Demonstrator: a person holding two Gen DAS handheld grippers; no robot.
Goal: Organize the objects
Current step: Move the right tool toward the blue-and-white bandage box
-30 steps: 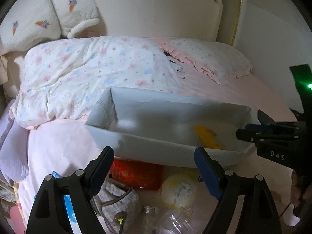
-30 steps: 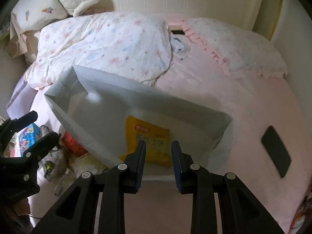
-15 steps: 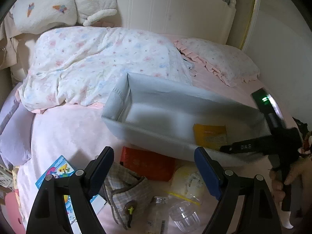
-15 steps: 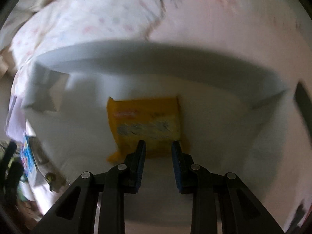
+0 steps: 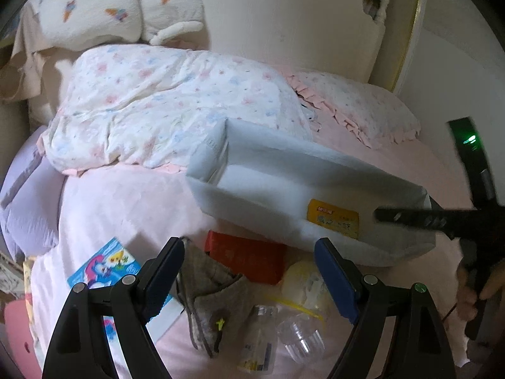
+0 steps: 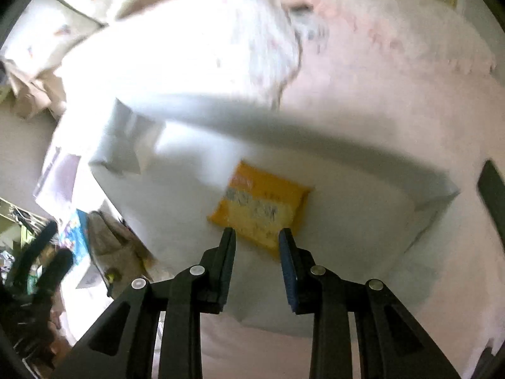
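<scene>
Yellow plastic with a red band of print is wrapping the flat packet that is lying on the floor of the grey fabric bin, toward the bin's 3 o'clock end in your left wrist view, with the bin itself sitting on the pink bedsheet below the floral quilt. Outside the bin, along its near wall, the other loose things are waiting: a red packet at 6 o'clock of the bin, a checked grey pouch beside it, a clear plastic bottle and a clear cup nearer you, a pale round bag, and a cartoon picture book at about 8 o'clock. Compared with a second ago, your left view is showing more of the bed's near side, so the book is now in sight, and your right gripper is reaching into the bin from 3 o'clock rather than hanging beside its end. Your right gripper is standing just over the near edge of the yellow packet, its fingers parted only narrowly and gripping nothing. Your left gripper is hovering above the clutter with its fingers spread wide and nothing between them.
</scene>
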